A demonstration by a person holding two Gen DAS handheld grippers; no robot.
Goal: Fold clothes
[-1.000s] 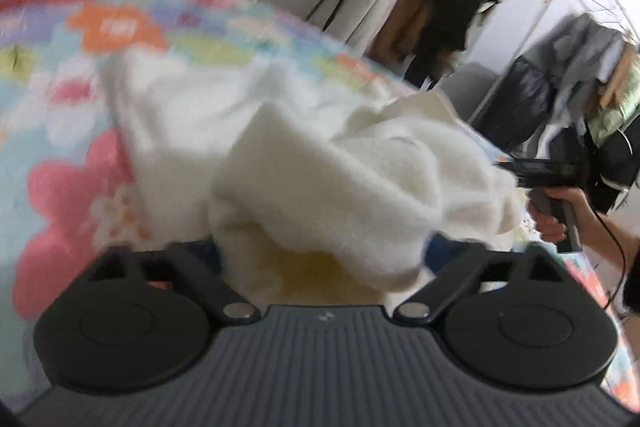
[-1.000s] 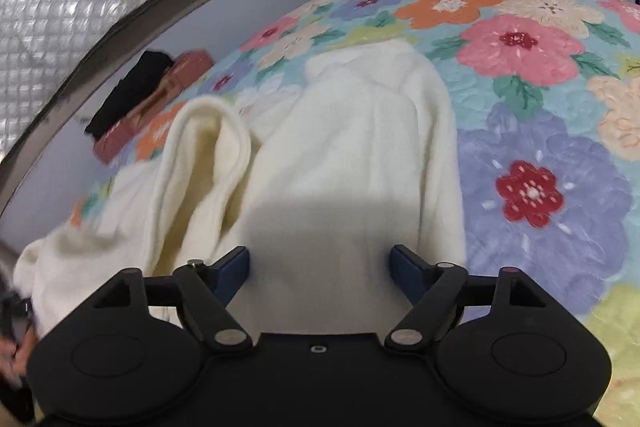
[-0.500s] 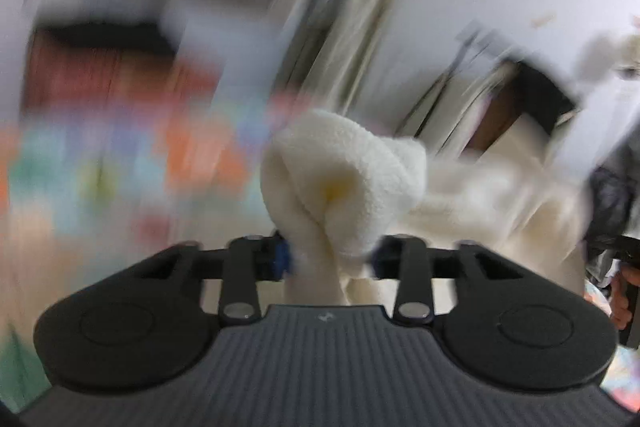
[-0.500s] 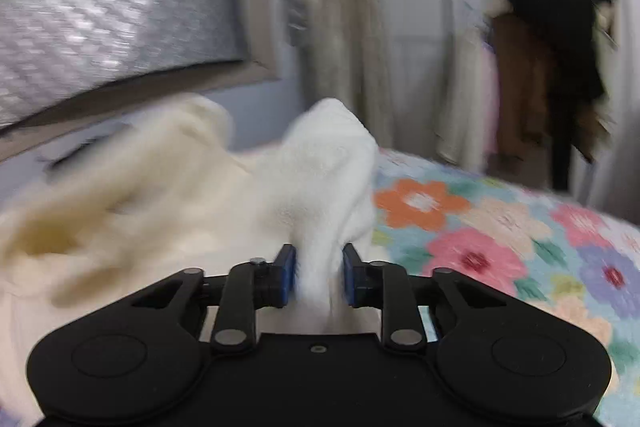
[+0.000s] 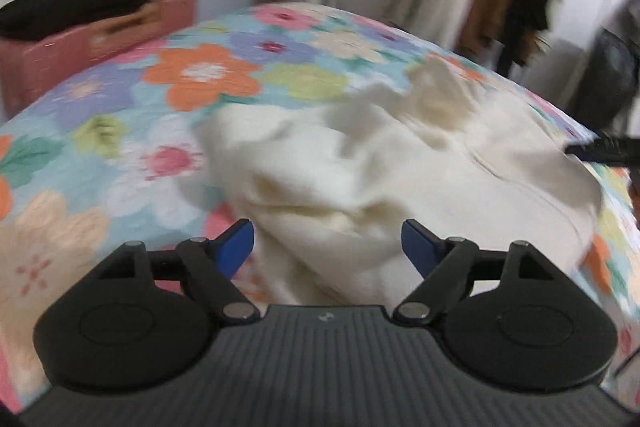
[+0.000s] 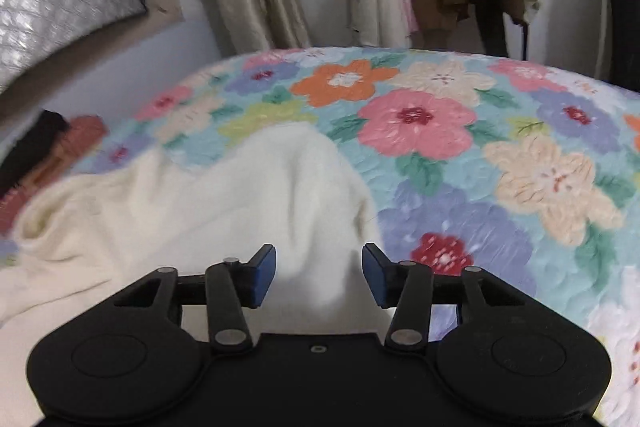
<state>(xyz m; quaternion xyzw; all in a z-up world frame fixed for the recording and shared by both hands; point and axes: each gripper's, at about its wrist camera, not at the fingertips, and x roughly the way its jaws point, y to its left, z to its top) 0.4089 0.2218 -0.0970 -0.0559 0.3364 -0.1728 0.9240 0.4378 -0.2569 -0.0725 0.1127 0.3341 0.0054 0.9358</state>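
My left gripper [image 5: 328, 243] gapes wide, empty, over the rumpled fleece [image 5: 400, 167] bunched at 12 on the bed [image 5: 200, 75]. My right gripper [image 6: 319, 271], part open, straddles a ridge without pinching. I'd find a hem, grip both corners and pull taut.

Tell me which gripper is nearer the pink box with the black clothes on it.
Left. The left gripper hangs open over the cream fleece garment, with the pink box close ahead on its left. From the right gripper, the box lies beyond the garment.
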